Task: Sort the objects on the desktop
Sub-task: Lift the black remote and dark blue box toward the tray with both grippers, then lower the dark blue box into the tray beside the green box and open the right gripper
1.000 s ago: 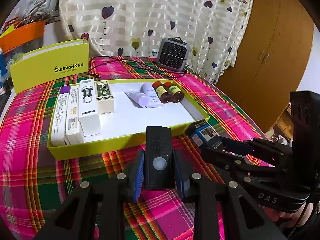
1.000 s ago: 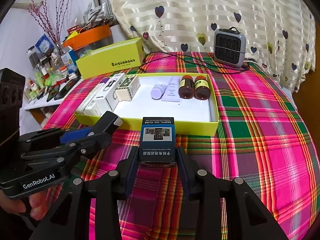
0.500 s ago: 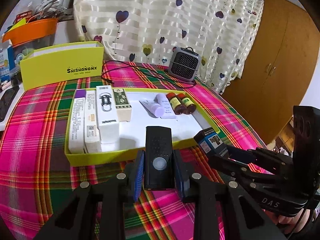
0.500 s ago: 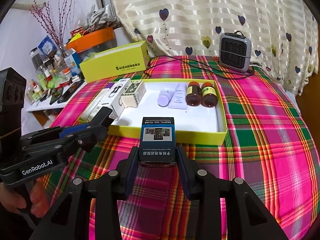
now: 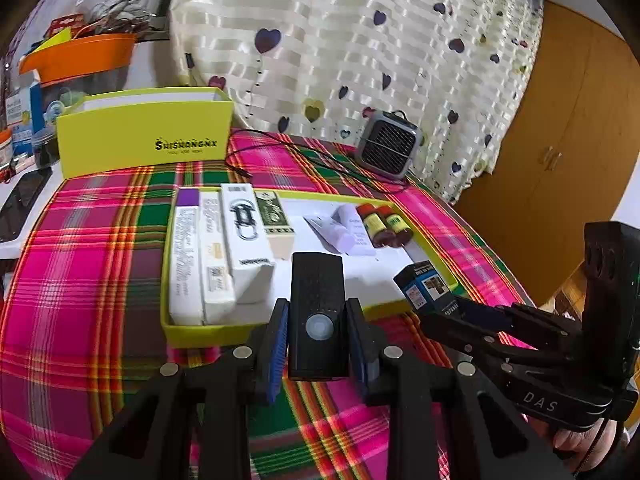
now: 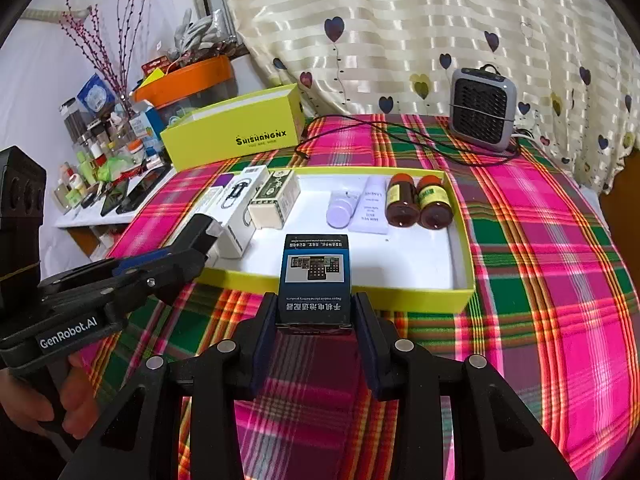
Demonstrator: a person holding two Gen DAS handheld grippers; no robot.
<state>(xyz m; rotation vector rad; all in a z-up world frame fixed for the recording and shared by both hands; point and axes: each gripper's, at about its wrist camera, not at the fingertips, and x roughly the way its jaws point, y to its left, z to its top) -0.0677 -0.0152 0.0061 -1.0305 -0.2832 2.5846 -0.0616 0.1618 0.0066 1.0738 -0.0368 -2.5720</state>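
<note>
Plaid tablecloth (image 6: 540,240), yellow tray (image 6: 466,264) mid-table. Left gripper (image 5: 318,334) clamps a black remote (image 5: 318,312), right gripper (image 6: 314,316) clamps a blue box (image 6: 314,280); both hover at the tray's near edge, presumably bound for its bare middle.

Both views bright, evenly lit. Daylight enters through the striped curtain (image 6: 400,32), which is near overexposed in the left wrist view. Shadows soft and short inside the yellow tray (image 6: 466,280). Strong fisheye bending toward the edges; black vignette in the corners. Slight softness on the plaid cloth (image 5: 80,280) at the left.
</note>
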